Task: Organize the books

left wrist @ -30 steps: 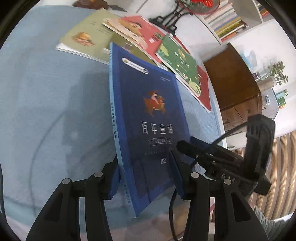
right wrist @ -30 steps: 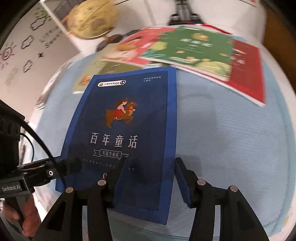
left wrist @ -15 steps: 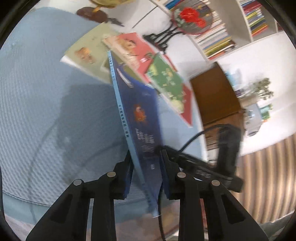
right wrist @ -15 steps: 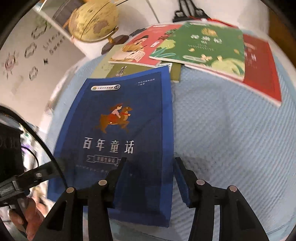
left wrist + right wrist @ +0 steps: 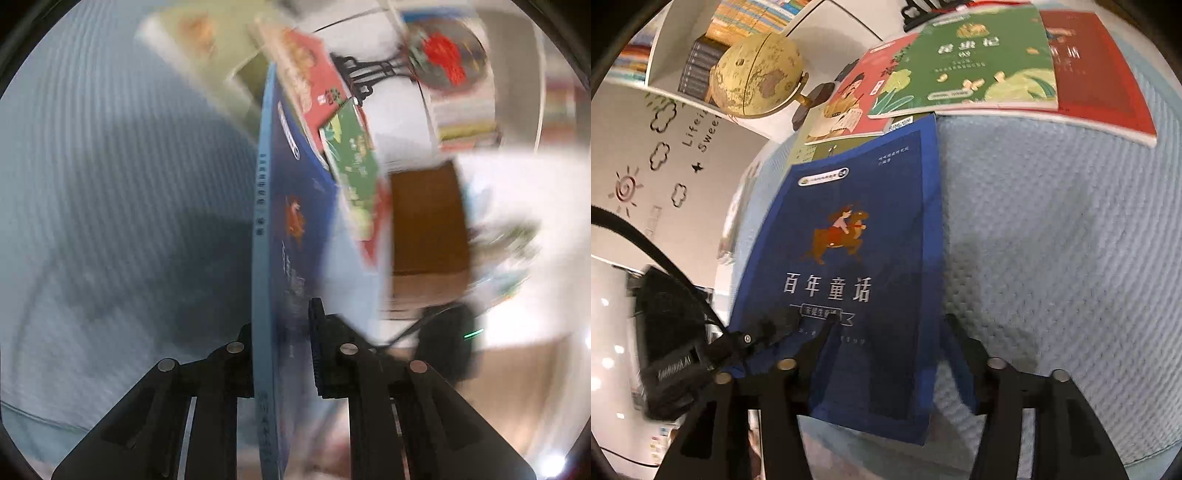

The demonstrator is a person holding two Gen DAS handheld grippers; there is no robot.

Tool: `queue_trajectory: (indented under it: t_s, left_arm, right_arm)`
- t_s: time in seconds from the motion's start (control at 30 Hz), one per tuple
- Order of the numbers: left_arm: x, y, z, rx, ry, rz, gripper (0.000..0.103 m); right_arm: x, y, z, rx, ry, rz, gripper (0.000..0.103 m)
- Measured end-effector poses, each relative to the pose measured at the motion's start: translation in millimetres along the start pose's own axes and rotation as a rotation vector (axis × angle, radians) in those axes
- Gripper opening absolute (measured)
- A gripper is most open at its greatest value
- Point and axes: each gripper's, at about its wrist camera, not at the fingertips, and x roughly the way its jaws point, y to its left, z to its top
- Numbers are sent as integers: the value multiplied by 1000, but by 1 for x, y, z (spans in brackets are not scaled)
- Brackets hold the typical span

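Observation:
A dark blue book (image 5: pixel 857 258) with a rider picture on its cover hangs tilted over the light blue tablecloth (image 5: pixel 1052 240). My left gripper (image 5: pixel 280 325) is shut on the lower spine edge of this blue book (image 5: pixel 291 206), which I see almost edge-on there. In the right wrist view the left gripper (image 5: pixel 768 328) clamps the book's lower left corner. My right gripper (image 5: pixel 888 332) straddles the book's lower right part. Its jaws are opening, and the pads stand off the cover.
A green book (image 5: pixel 975 59), a red book (image 5: pixel 1100 74), a pink book (image 5: pixel 857 92) and an olive one (image 5: pixel 812 151) lie overlapping at the table's far side. A globe (image 5: pixel 757 74) stands beyond them. A brown cabinet (image 5: pixel 424 221) is off the table's right.
The left jaws have closed onto the blue book and the wrist has rolled, so the book now stands edge-on. The right jaws have widened off the cover.

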Motion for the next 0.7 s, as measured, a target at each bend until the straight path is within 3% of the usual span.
queue_trajectory:
  t_s: [0.07, 0.13, 0.23, 0.3, 0.33, 0.37, 0.43, 0.53, 0.7]
  left_arm:
    - [-3, 1, 3, -48, 19, -80, 13]
    - [-5, -6, 5, -30, 20, -83, 13]
    - [-4, -13, 6, -19, 39, -90, 13]
    - [-2, -15, 4, -11, 44, -73, 12]
    - [-4, -14, 3, -8, 48, -58, 12]
    - [-4, -15, 3, 7, 40, -23, 12]
    - [-3, -22, 3, 75, 25, 106, 13]
    - [-3, -31, 0, 186, 16, 252, 15]
    - [-6, -56, -11, 371, -40, 408, 16]
  right_arm:
    - [-5, -9, 1, 29, 32, 56, 61]
    - [-9, -22, 2, 90, 38, 132, 73]
    - [-6, -37, -1, 199, 26, 291, 75]
    - [-2, -40, -2, 247, 16, 362, 68]
    - [4, -38, -2, 267, 19, 380, 58]
    - [6, -37, -1, 264, 16, 364, 55]
    - [7, -25, 0, 195, 8, 303, 33]
    - [2, -2, 0, 83, 0, 228, 31]
    - [4, 58, -8, -224, -29, -42, 31]
